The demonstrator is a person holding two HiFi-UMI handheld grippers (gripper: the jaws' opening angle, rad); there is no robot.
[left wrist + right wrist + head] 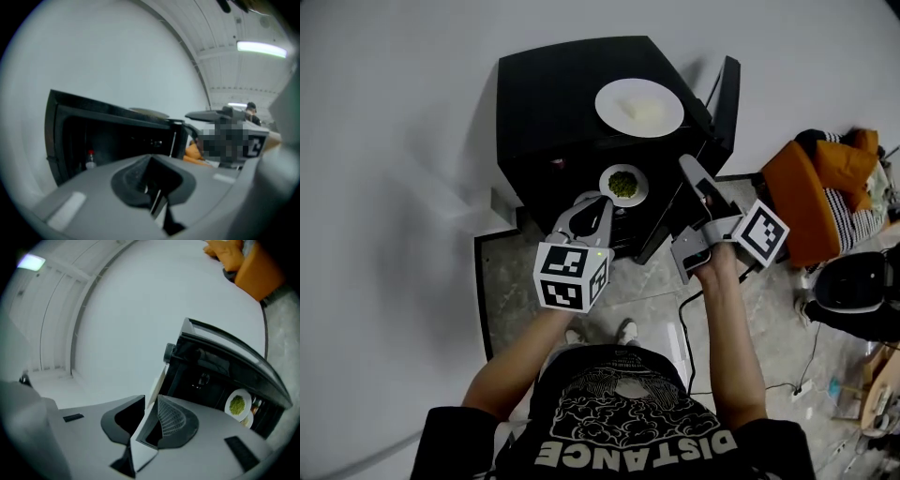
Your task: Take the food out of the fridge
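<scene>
A black mini fridge point(572, 103) stands open against the white wall, its door point(724, 103) swung out to the right. On a shelf inside sits a small white plate of green food point(623, 184), seen too in the right gripper view as the green plate point(237, 404) with a second plate's rim just below it. A larger white plate with pale food point(639, 107) rests on the fridge top. My left gripper point(592, 211) hovers at the fridge opening, shut and empty point(153, 185). My right gripper point(692, 173) lies beside the door's inner face, jaws parted with nothing between them point(149, 413).
A small red-capped bottle point(90, 159) stands inside the fridge at the left. An orange bag point(825, 183) and a black object point(853, 281) sit on the floor to the right. A cable point(689, 309) trails over the grey tiles point(511, 281) in front.
</scene>
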